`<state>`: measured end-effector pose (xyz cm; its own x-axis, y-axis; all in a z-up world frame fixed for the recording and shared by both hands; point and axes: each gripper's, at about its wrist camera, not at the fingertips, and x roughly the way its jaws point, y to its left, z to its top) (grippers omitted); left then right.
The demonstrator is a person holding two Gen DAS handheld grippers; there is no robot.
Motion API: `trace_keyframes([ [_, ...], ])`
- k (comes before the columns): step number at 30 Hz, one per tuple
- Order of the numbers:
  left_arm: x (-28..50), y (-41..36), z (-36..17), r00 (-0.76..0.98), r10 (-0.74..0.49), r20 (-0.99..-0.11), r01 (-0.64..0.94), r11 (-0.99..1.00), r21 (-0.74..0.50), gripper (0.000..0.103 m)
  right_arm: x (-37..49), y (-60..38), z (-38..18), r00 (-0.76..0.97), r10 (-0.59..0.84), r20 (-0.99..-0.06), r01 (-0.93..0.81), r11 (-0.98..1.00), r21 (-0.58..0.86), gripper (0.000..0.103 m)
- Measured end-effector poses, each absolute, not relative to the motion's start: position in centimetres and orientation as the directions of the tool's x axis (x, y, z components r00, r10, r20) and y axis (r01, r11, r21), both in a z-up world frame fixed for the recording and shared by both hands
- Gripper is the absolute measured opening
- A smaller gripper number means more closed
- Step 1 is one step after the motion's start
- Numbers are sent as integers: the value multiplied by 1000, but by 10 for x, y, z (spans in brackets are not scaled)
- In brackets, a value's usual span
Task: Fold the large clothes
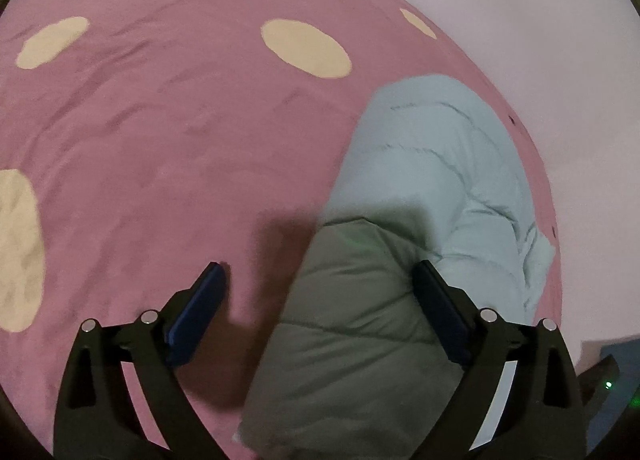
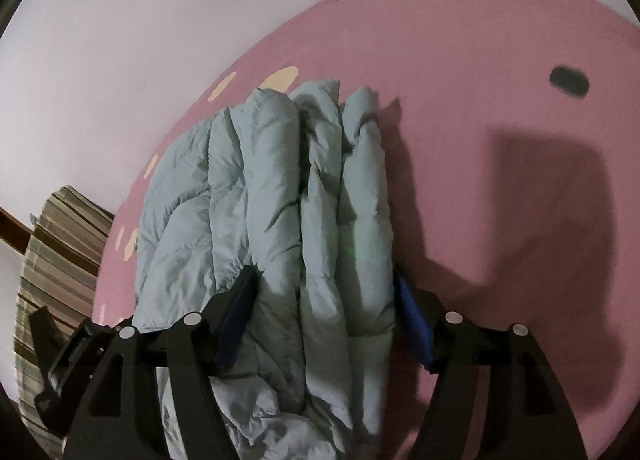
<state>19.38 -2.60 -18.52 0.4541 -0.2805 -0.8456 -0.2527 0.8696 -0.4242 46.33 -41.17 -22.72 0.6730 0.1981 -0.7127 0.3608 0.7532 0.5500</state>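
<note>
A pale blue quilted puffer jacket [image 1: 436, 179] lies bunched on a pink bedspread [image 1: 160, 131] with cream spots. In the left wrist view my left gripper [image 1: 320, 272] is open above the jacket's near end, its right finger over the fabric and its left finger over the bedspread. In the right wrist view the jacket [image 2: 280, 195] lies in thick folded layers. My right gripper [image 2: 324, 280] straddles these folds with its fingers wide apart, one on each side. Whether the pads press the fabric I cannot tell.
A pale wall [image 1: 540, 19] runs along the bed's far side. A striped cushion or chair [image 2: 52, 260] stands left of the bed in the right wrist view. A dark oval mark [image 2: 568, 81] sits on the bedspread to the right.
</note>
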Motion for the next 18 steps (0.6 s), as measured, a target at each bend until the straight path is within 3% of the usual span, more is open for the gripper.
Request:
trace_keyframes([
  [7,204,-38,-195,432,-359,-828,-197,858,-474,94,471,-403,-236,664,220,-715,349,754,557,69],
  [8,205,-39,-196,430,-371,-823,-191,854,-484,92,471,-401,-237,663,222,-715,345,756,555,68],
  [10,209,-42,-199,423,-411,-807,-170,839,-516,75,467,-398,-241,659,224,-718,341,762,550,65],
  [15,209,-50,-194,427,-403,-809,-118,862,-492,60,472,-387,-241,664,236,-710,309,778,547,35],
  [18,204,-53,-186,439,-404,-802,-83,871,-484,45,472,-380,-235,677,224,-701,290,795,534,26],
])
